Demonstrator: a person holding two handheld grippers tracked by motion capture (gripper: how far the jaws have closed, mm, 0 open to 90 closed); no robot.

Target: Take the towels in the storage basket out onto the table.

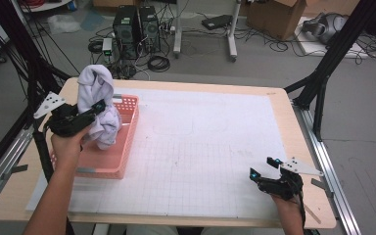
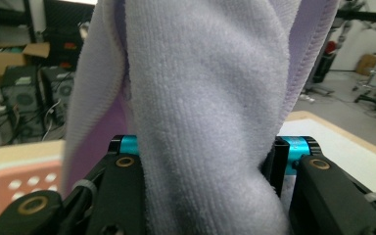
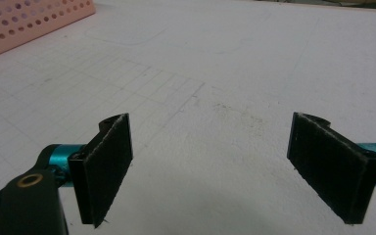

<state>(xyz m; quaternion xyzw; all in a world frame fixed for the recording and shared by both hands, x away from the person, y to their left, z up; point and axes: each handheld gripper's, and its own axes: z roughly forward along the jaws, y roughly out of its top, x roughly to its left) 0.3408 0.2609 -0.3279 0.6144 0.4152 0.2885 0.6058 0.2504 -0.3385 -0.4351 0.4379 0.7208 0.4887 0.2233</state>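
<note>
Above the pink basket (image 1: 122, 147), a lilac towel (image 1: 97, 105) is clamped by the left gripper (image 1: 95, 108); the right gripper (image 1: 263, 166) is held wide, empty.

Left gripper (image 1: 89, 113) held a lavender towel (image 1: 98, 105) bunched above the pink basket (image 1: 126, 138). Right gripper (image 1: 263, 167) rested well right of the basket, jaws apart, on the white mat (image 1: 200, 147).

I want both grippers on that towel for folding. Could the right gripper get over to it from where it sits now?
Probably yes. The right gripper is open with nothing between its jaws, and bare mat lies between it and the towel, held above the pink basket by the left gripper.
</note>
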